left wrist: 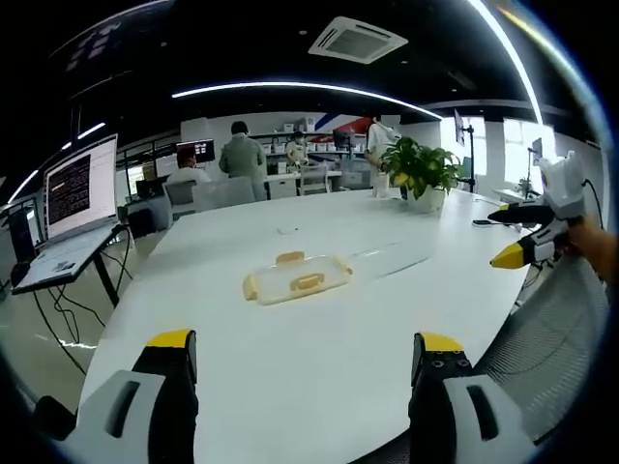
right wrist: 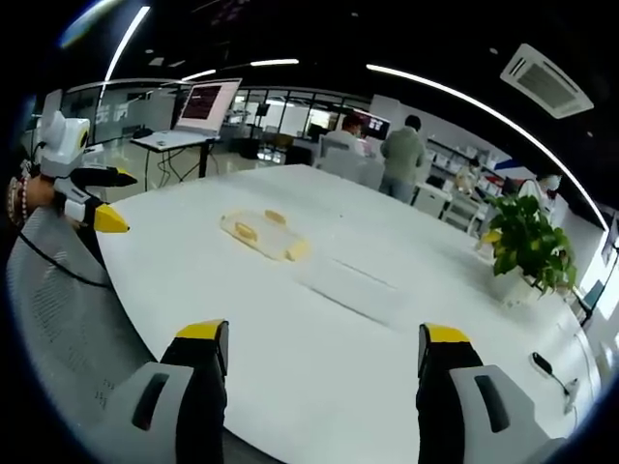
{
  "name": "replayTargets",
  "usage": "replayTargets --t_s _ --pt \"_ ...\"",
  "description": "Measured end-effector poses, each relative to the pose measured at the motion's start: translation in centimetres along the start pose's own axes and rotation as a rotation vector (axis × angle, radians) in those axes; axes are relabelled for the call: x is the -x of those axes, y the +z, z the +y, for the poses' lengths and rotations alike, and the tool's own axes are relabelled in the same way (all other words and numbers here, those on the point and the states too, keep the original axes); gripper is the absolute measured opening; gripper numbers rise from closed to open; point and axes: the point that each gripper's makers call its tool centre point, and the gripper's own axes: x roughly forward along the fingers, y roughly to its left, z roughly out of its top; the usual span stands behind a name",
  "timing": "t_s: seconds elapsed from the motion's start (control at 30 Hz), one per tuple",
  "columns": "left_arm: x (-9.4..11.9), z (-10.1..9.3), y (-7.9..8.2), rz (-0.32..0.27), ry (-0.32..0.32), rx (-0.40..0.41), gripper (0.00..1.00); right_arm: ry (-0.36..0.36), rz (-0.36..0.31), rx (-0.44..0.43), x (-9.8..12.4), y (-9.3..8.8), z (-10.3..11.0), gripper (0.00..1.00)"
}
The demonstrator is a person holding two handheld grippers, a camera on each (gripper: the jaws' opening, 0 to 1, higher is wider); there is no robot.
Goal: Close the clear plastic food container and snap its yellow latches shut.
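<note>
On the big white table (left wrist: 290,319) sits the clear plastic food container (left wrist: 296,277), roughly mid-table and well apart from both tools, with nothing touching it. From the left gripper view you can make out its yellow latches (left wrist: 308,281) along the edges, one near the front, one at the back, one at the left end. It looks like the lid is lying on it, but honestly it's too small and see-through to tell if anything is snapped down. The left gripper (left wrist: 300,358) hangs over the near edge of the table with its yellow-tipped jaws spread wide, holding nothing. Same story for the right gripper (right wrist: 324,348) in its own view: jaws wide apart, empty, container (right wrist: 263,234) sitting further out on the table (right wrist: 319,329). Each tool also pops into the other's view off to the side, held in a hand, with the tips looking close together there, though it's tiny. Further back there's a potted plant (left wrist: 423,172), a laptop on a stand (left wrist: 77,193), and a few people (left wrist: 242,155) standing around desks.
</note>
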Motion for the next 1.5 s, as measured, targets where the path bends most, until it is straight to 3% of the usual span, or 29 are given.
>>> replayTargets --t_s 0.67,1.5 --pt "-0.37 -0.04 -0.91 0.043 -0.002 -0.05 0.89 0.008 -0.005 0.002 0.07 -0.05 -0.04 0.8" --pt "-0.28 -0.2 -0.69 0.045 -0.002 -0.056 0.87 0.016 -0.002 0.021 -0.06 -0.01 0.16 0.79"
